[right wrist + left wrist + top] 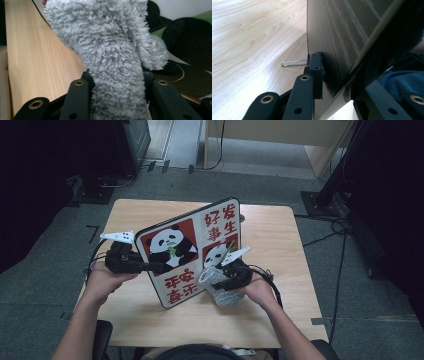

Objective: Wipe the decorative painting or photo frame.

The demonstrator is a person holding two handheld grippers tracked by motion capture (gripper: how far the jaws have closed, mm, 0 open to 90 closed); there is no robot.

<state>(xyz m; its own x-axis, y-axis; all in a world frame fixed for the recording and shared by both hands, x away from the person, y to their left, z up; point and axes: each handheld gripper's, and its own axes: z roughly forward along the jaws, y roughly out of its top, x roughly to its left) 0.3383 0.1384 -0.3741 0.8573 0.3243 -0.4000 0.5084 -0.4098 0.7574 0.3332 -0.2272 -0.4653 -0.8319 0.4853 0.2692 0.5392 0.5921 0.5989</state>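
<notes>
The left tongs [150, 266] are clamped on the left edge of the panda board [192, 251], propping it tilted upright mid-table [280, 320] so the right tongs [226, 281], clamped on a grey fluffy cloth [220, 287], can wipe its near face.

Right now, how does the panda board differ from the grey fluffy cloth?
The panda board is flat, rigid and printed with pandas and red characters; the fluffy cloth is soft, shaggy and plain grey. The board stands tilted on its lower edge on the table; the cloth hangs bunched against the board's face. The board is much larger. Shared: each is clamped, the board by the left gripper, the cloth by the right gripper.
</notes>
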